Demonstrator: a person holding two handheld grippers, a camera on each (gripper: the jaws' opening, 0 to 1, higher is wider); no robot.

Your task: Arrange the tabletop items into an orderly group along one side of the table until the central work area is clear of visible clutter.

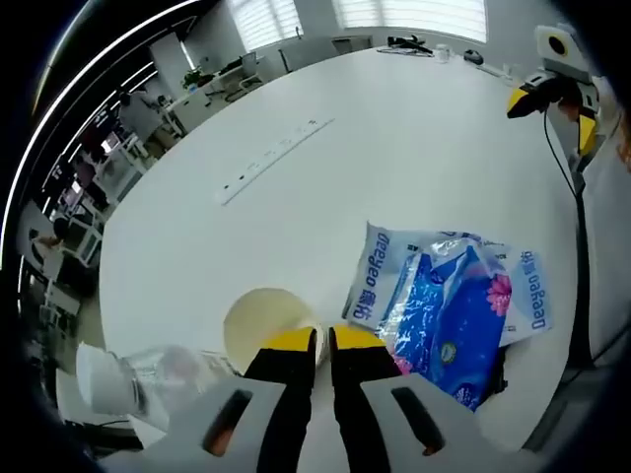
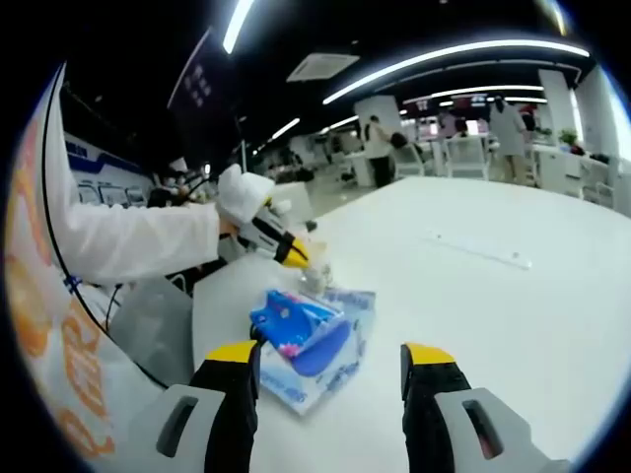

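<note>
A large white table (image 1: 394,128) stands in an open office with desks and ceiling strip lights behind it. In the left gripper view a long white power strip (image 1: 271,160) lies at about eleven o'clock, well apart from the rest. The left gripper (image 1: 323,340) is clenched on the rim of a pale paper cup (image 1: 261,320); a clear plastic bottle (image 1: 148,374) lies just beside the cup at eight o'clock. A blue and white pack of wipes (image 1: 458,305) rests at three o'clock from the jaws. In the right gripper view the right gripper (image 2: 330,360) hangs released, jaws wide apart, above the same pack of wipes (image 2: 311,340).
</note>
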